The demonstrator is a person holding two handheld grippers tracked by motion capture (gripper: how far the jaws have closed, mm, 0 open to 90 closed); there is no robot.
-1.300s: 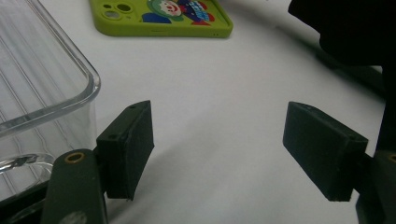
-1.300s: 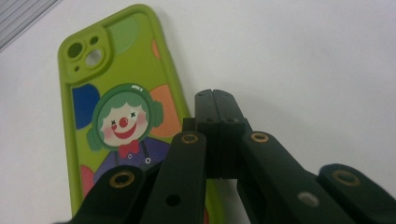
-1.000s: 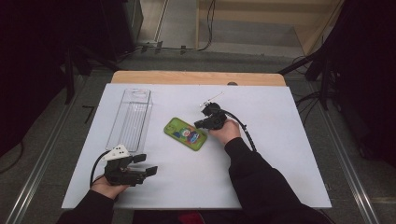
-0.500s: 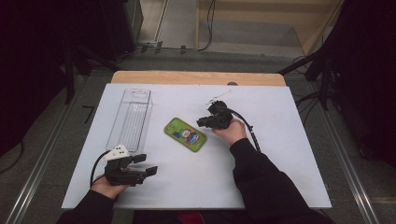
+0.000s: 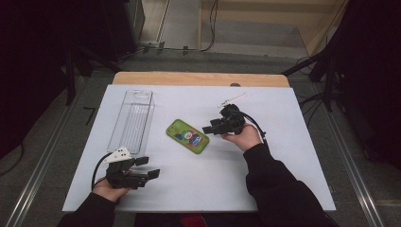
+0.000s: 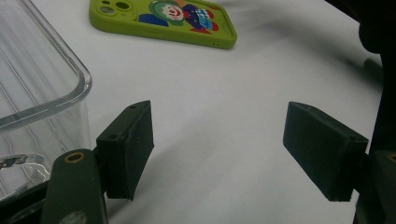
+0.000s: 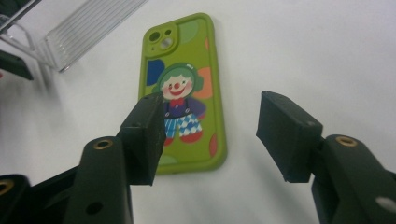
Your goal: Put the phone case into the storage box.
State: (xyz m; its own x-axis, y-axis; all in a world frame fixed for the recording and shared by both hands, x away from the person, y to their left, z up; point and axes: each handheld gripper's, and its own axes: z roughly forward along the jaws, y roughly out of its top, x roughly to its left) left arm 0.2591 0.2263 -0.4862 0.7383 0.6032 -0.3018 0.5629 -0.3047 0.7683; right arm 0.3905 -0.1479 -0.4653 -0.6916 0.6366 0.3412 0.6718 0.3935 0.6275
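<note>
Right now a green phone case [image 5: 187, 136], printed with a cartoon clown, lies flat near the middle of the white worktop [image 5: 283, 179]. Its long axis runs diagonally in the high view, from upper left to lower right. The right claw [image 5: 211, 128] hovers just beside the case's right side, pointing leftward at it. Its jaws have just been opening and now stand spread with nothing between them. In the right gripper view the case [image 7: 184, 88] sits ahead of the jaws and a little toward the left one, lengthwise along the line of sight. The left claw [image 5: 152, 166] rests near the front left corner of the worktop, well apart from the case, jaws spread and empty, beside a clear plastic box [image 5: 132, 120]. The right hand is plainly the nearer one. Whether the right claw clears the case entirely is hard to judge from above; it probably does.
</note>
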